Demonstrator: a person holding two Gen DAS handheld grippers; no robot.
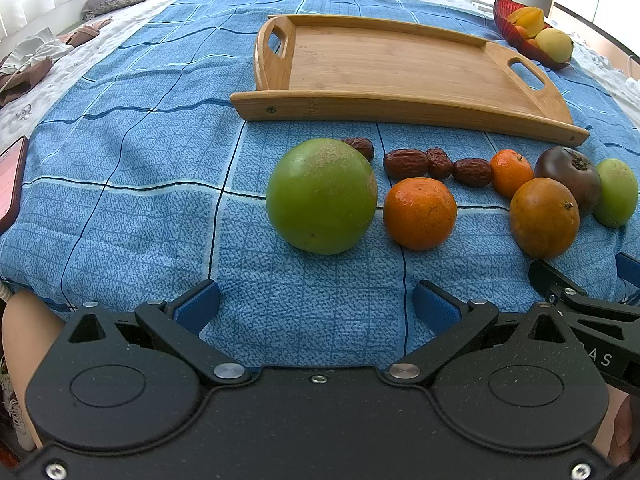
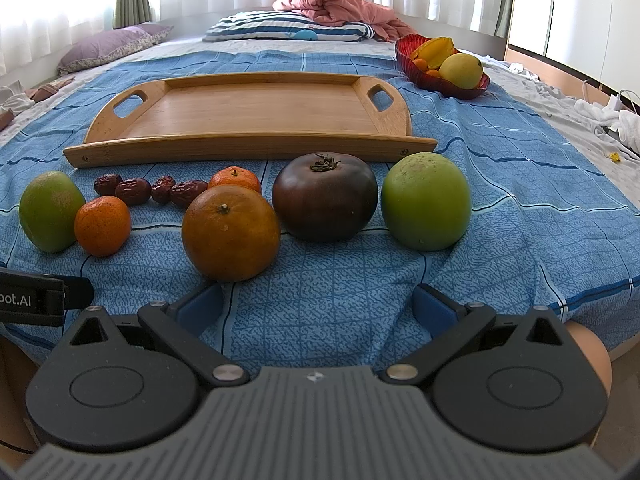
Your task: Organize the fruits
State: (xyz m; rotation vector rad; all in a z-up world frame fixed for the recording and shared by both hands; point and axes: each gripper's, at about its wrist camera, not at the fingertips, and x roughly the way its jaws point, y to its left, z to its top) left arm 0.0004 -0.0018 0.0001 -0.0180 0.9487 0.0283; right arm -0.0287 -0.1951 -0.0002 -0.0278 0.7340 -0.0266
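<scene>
A row of fruit lies on the blue cloth in front of an empty wooden tray (image 1: 400, 64) (image 2: 256, 108). In the left wrist view a large green fruit (image 1: 322, 196) is straight ahead, with a small orange (image 1: 420, 213), several red dates (image 1: 406, 163), a bigger orange (image 1: 544, 218), a dark tomato (image 1: 568, 178) and a second green fruit (image 1: 616, 192) to its right. My left gripper (image 1: 316, 308) is open and empty, short of the green fruit. My right gripper (image 2: 316, 306) is open and empty, short of the big orange (image 2: 231, 232), the dark tomato (image 2: 325, 196) and a green fruit (image 2: 426, 200).
A red bowl (image 2: 442, 80) (image 1: 516, 38) with a starfruit and a yellow fruit stands behind the tray on the right. A phone (image 1: 12, 180) lies at the far left. Pillows and a pink quilt (image 2: 340, 10) lie at the bed's far end. Cables (image 2: 612, 104) lie at the right.
</scene>
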